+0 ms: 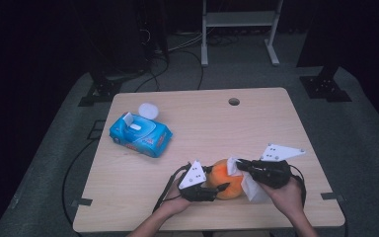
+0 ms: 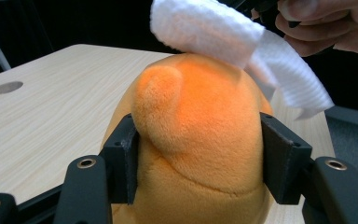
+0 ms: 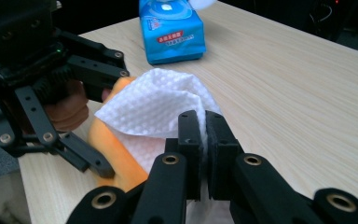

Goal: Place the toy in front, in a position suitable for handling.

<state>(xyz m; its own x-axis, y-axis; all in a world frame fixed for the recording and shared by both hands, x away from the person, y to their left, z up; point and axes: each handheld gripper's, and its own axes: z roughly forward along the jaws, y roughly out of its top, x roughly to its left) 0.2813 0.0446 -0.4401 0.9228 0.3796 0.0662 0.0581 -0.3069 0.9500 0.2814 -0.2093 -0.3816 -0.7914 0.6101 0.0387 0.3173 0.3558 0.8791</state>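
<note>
A person steadies an orange plush toy [image 1: 225,178] near the front edge of the worktop [image 1: 256,128] while wiping it. The left hand-held gripper [image 1: 216,189] clamps the toy partway closed, one pad [image 2: 123,161] pressing into each flank. The right hand-held gripper [image 1: 239,163], jaws pinched tight on a white wet wipe [image 1: 246,181], sits at the toy's upper right, the cloth draped over its crown; the wiping stroke will likely run leftward across the toy. The left gripper view shows the wipe [image 2: 242,46] touching the plush [image 2: 200,135]; the right gripper view shows the blue wipe packet [image 3: 171,30] beyond the toy, well apart.
</note>
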